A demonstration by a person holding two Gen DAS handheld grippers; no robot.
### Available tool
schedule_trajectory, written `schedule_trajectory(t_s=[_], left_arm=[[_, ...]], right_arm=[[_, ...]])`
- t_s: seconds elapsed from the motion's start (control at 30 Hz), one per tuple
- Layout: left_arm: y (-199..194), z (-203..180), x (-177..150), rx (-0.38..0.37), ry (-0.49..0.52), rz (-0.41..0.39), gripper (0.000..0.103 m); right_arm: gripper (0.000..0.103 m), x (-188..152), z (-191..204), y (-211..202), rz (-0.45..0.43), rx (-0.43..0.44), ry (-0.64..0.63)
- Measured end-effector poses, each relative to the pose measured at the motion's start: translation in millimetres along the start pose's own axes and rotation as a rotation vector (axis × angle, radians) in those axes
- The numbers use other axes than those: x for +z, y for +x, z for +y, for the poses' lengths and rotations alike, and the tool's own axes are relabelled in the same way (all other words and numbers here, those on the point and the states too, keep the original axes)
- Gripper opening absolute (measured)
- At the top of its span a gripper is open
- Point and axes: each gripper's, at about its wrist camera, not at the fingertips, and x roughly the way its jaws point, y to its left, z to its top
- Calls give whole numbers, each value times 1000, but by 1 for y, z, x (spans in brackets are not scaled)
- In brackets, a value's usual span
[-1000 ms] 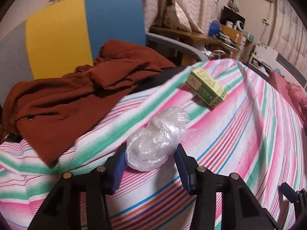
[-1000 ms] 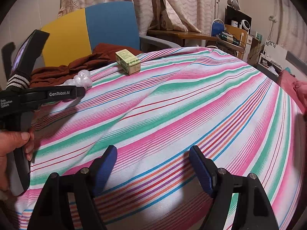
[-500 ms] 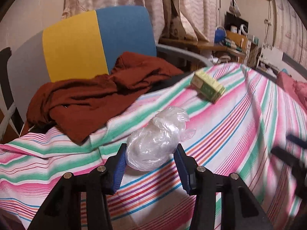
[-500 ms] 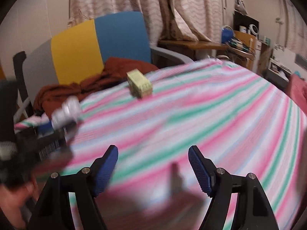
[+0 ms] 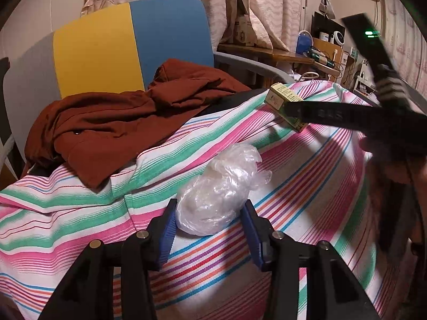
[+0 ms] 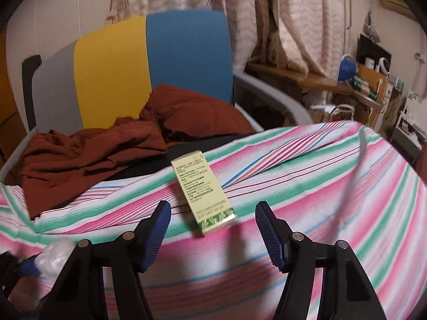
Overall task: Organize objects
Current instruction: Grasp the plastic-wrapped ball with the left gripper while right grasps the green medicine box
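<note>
My left gripper point(image 5: 209, 222) is shut on a crumpled clear plastic bag point(image 5: 221, 192) and holds it over the striped cloth point(image 5: 307, 186). The bag also shows at the lower left of the right wrist view point(image 6: 54, 253). A pale green and yellow box point(image 6: 204, 193) lies on the cloth just ahead of my right gripper point(image 6: 213, 226), which is open and empty, its jaws wide on either side of the box's near end. In the left wrist view the box point(image 5: 280, 98) is partly hidden behind the right gripper's body.
A rust-brown garment point(image 5: 120, 122) lies heaped on a grey, yellow and blue chair point(image 5: 133, 42) behind the cloth's far edge. A cluttered wooden desk point(image 6: 333, 85) stands at the back right, with curtains behind.
My right gripper has swept forward and left to the box, which now sits just ahead of its open jaws. My left gripper keeps hold of the bag and has drawn back slightly.
</note>
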Motion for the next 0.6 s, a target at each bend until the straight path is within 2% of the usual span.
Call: schedule_trajectory(t_s=[0.07,0.13,0.23,0.33,0.6], left_arm=[[0,0,0,-3,-2,-3,47],[1,1,0,-4,-1,-3,47],[0,1,-1,-12,-7,-5,47],[0,1,-1,-13,-7,-4,47],[0,1,0,-13,-8,-1,47]], right_arm=[[56,5,-4,11,19,23,26],[38,6,-3,19,35,20,33],[31,3,4,21,38,9,-1],[30,0,13,10,-6,-19,-37],[30,-21,30,-23,-32,-56,-47]])
